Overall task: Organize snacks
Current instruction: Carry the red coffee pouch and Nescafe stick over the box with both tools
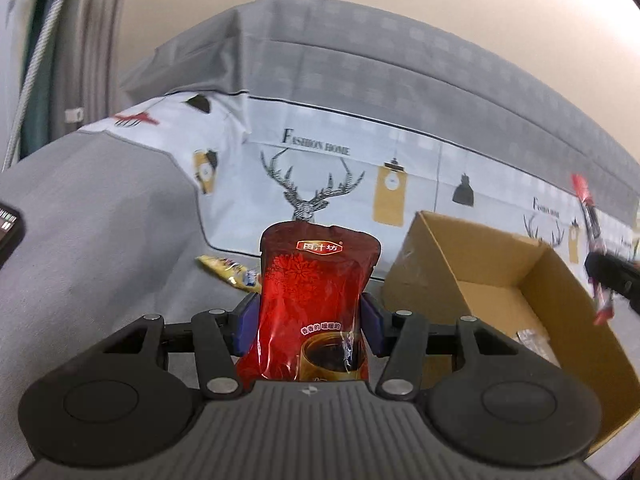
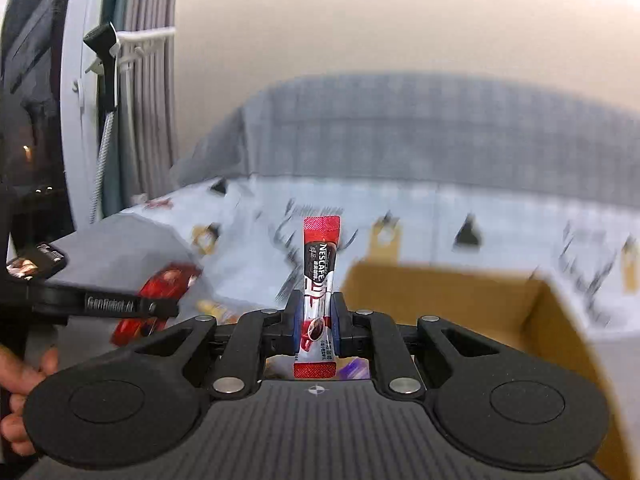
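One open box (image 1: 500,280) sits on the grey bed cover (image 1: 100,240) at about 3 o'clock of the left gripper (image 1: 308,326), which is clamped on one red pouch (image 1: 316,296) standing upright. One yellow packet (image 1: 228,272) lies on the cover at 10 o'clock of that pouch. The right gripper (image 2: 316,326) pinches one upright Nescafe stick (image 2: 319,292), with the box at its 3 o'clock.
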Tool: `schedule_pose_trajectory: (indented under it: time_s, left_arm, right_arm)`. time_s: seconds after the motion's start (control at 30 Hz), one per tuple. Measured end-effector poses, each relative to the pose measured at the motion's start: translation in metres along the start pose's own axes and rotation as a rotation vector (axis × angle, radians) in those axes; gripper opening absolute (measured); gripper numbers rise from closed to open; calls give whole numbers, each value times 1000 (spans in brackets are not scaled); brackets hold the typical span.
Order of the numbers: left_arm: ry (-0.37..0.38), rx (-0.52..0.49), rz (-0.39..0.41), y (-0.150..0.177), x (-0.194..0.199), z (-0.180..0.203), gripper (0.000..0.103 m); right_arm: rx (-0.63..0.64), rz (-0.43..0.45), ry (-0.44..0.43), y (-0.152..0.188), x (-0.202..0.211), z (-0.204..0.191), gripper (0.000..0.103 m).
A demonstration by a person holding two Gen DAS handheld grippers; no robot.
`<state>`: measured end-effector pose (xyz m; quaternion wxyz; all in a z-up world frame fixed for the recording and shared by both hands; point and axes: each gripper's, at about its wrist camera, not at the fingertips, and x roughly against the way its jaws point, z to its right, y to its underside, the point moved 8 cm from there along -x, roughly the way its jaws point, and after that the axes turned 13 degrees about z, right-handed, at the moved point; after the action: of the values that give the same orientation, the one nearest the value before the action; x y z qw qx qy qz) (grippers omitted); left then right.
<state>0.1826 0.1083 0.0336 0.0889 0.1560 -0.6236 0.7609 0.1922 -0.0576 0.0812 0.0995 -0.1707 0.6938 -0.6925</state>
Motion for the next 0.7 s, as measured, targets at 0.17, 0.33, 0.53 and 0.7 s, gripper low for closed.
schedule_pose_trajectory:
  time_s: [0.17,0.33,0.53,0.7]
  left_arm:
    - [9,-14,-3,1,-10,8,58]
    - [19,-10,-7,2,-16,12,58]
    - [33,-15,-7,3,-20,18,58]
    - [45,-18,-1,4,-20,24,58]
  right_arm:
    - [-15,-67,51,17,-5,24,15]
    - [-44,-70,89,20,-3,39,16]
    - [-78,-73,124,24,5,57,16]
    - [-96,-66,146,23,7,67,16]
